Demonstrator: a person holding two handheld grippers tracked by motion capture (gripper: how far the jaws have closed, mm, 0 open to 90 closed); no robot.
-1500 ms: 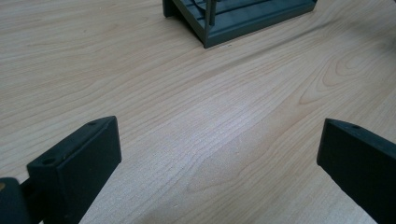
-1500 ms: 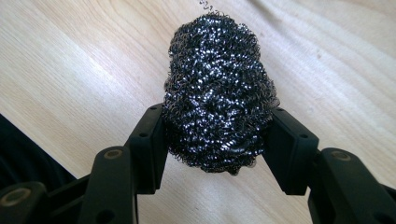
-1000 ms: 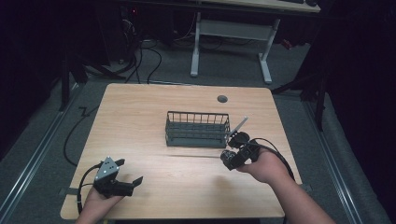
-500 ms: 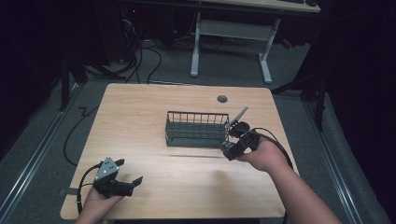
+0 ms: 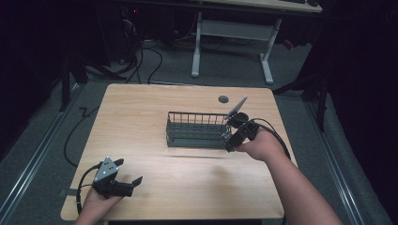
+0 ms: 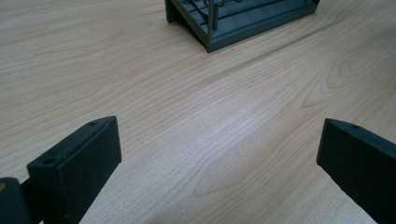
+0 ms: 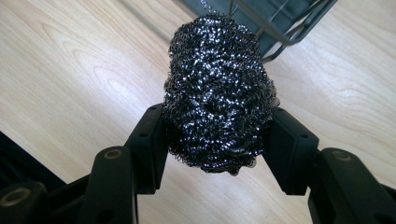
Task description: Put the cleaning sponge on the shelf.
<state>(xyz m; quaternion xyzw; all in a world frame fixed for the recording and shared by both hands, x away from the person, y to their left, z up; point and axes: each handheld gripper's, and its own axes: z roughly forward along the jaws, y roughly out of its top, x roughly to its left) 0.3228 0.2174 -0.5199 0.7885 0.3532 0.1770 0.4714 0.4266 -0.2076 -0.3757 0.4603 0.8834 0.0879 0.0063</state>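
Steel scourer squeezed in right gripper beside wire rack.

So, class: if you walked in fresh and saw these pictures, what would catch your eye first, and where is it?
First, the glittering steel wool scourer, squeezed between the jaws of the right gripper just above the wooden table. Next, the dark wire rack at the middle of the table, right beside that gripper. Last, the left gripper, open with nothing between its jaws, near the table's front left corner.
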